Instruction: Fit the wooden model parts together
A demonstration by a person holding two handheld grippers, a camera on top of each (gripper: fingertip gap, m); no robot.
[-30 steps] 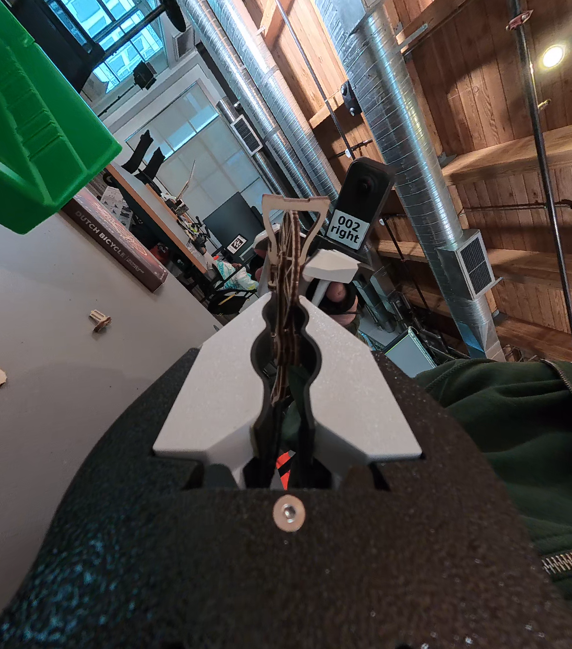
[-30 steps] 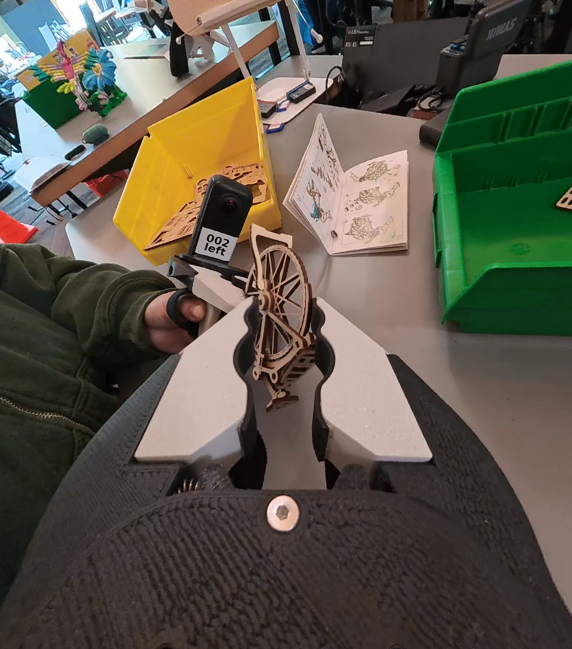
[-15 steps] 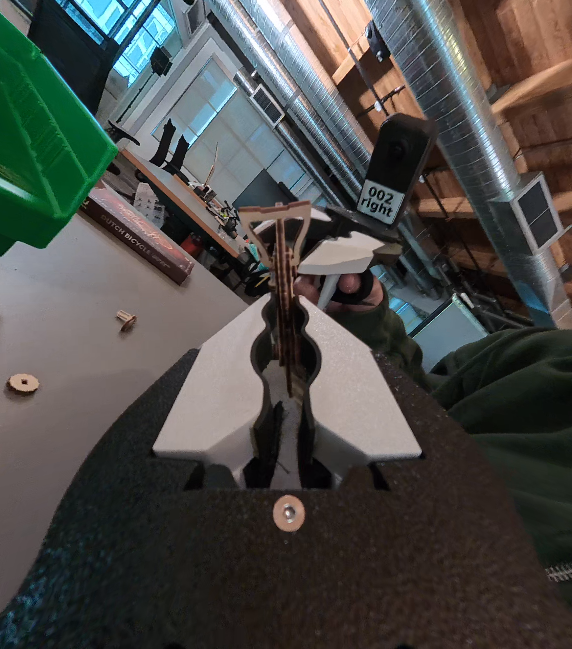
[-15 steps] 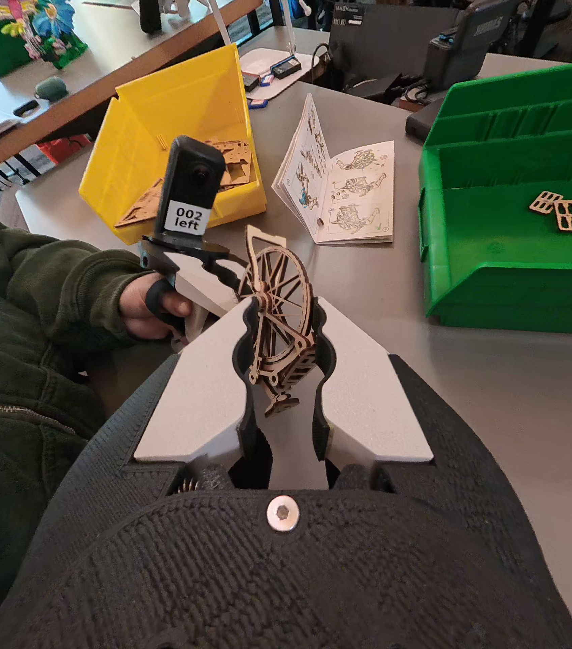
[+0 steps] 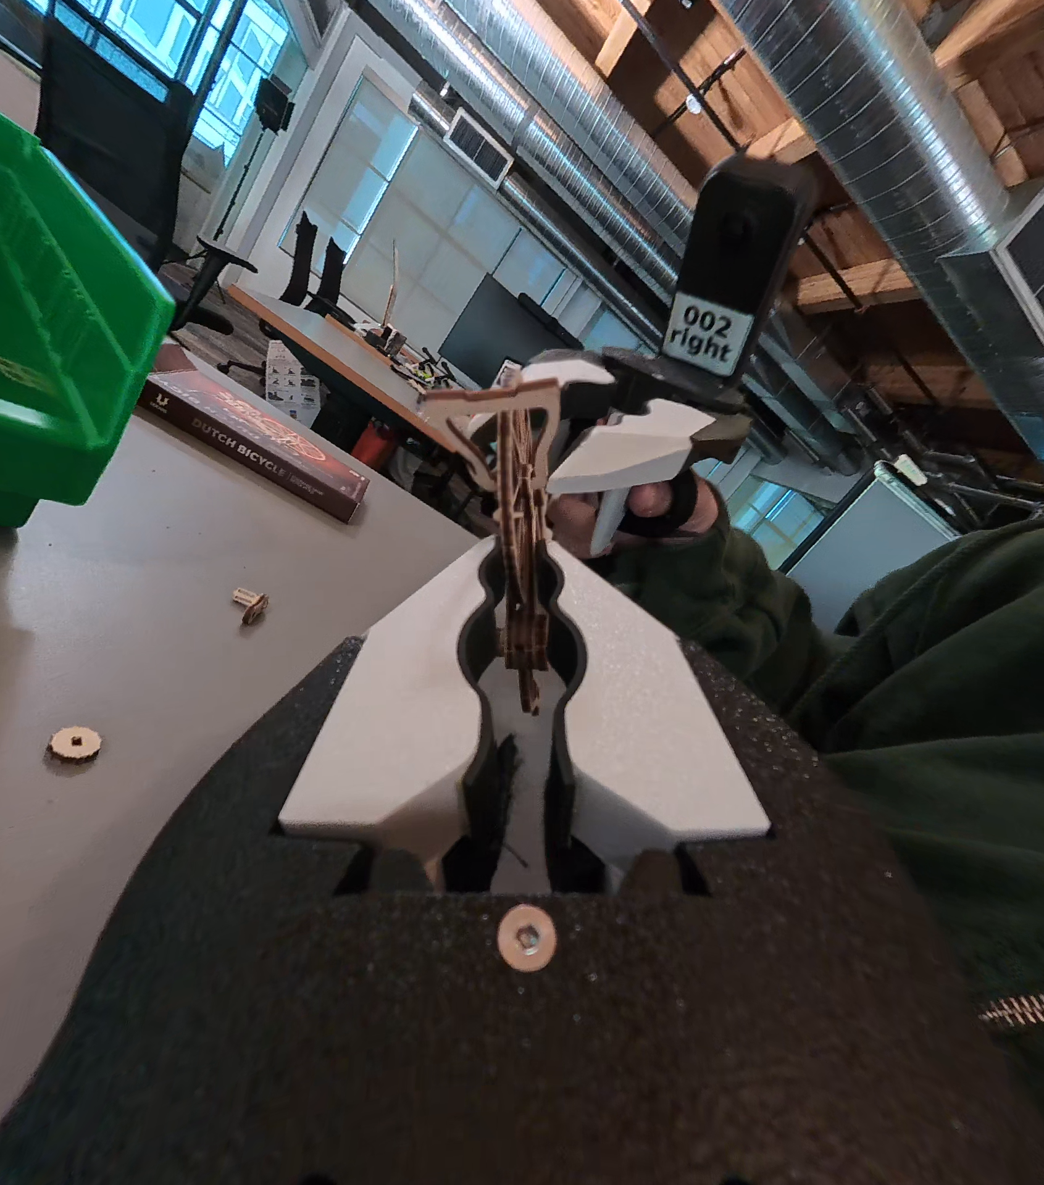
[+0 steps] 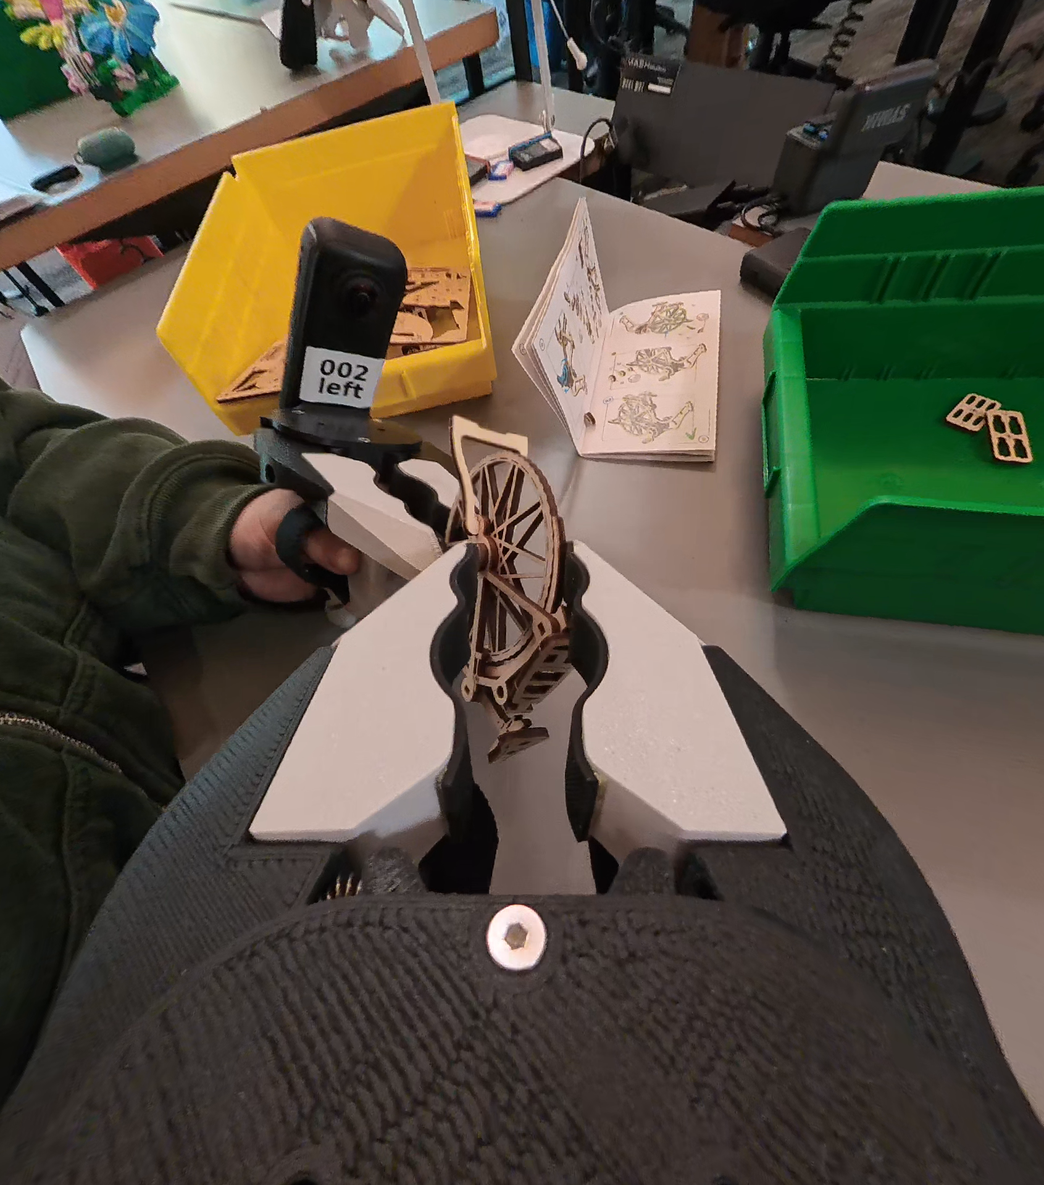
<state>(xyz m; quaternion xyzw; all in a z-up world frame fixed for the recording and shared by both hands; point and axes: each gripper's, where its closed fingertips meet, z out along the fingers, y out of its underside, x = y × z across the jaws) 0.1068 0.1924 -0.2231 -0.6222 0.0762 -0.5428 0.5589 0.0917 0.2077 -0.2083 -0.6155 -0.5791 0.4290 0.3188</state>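
Note:
A wooden spoked wheel with a fork and a small frame part (image 6: 509, 577) is held above the grey table (image 6: 827, 737). My right gripper (image 6: 520, 553) is shut on it, the fingers pressing the hub and the rim. My left gripper (image 5: 522, 559) is shut on the same wheel (image 5: 520, 487), seen edge-on, with the fork's flat top above it. In the right wrist view the left gripper (image 6: 426, 545) comes in from the left onto the rim. In the left wrist view the right gripper (image 5: 561, 423) reaches the wheel from behind.
A green bin (image 6: 891, 545) at right holds two flat wooden grid pieces (image 6: 990, 426). A yellow bin (image 6: 339, 211) holds wooden sheets. An open instruction booklet (image 6: 641, 378) lies between them. A small gear disc (image 5: 75, 745), a peg (image 5: 250, 603) and a dark box (image 5: 262, 449) are on the table. Left and right tips are no more than a few centimetres apart.
Both grippers keep hold of the wheel. The left gripper has tilted from pointing at the ceiling to more level, and the pair has shifted so that more of the table shows.

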